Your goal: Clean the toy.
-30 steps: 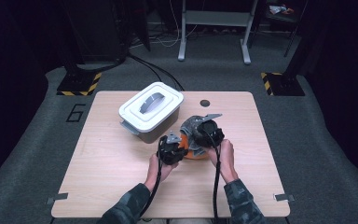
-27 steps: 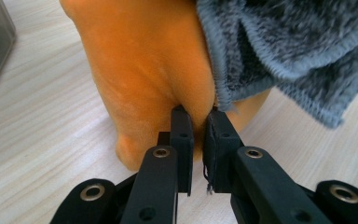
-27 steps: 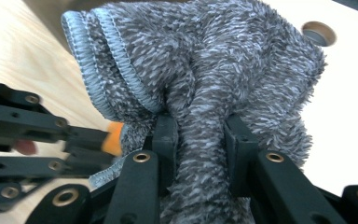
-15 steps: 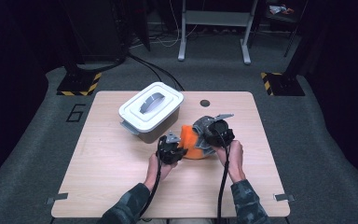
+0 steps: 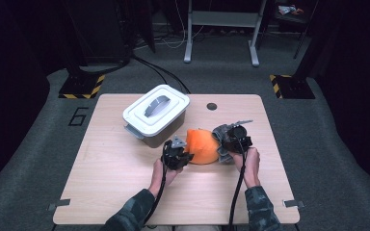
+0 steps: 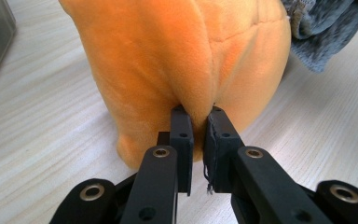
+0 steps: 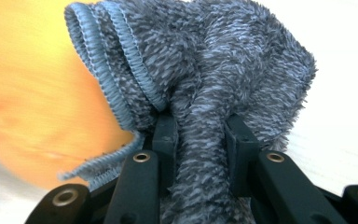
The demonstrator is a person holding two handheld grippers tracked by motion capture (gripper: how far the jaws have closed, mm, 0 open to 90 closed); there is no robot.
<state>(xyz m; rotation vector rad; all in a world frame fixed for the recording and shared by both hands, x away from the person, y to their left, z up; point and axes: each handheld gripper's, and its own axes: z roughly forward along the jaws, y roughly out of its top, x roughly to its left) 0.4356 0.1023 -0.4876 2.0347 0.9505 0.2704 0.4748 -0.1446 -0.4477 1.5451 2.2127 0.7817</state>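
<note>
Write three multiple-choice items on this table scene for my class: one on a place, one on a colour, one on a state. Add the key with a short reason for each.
1. Where does the lidded white box stand on the table?
A. beyond the orange plush toy, toward the far left
B. at the near right corner
C. on the floor

2. What colour is the fuzzy cloth?
A. red
B. grey with a blue edge
C. green

3. How does the left gripper stand?
A. wide open above the table
B. shut on a fold of the orange plush toy
C. shut on the box lid

Key: 1 A, the high view shows the box behind the toy; 2 B, the right gripper pinches grey pile with blue trim; 3 B, the left gripper view shows orange plush squeezed between its jaws.
</note>
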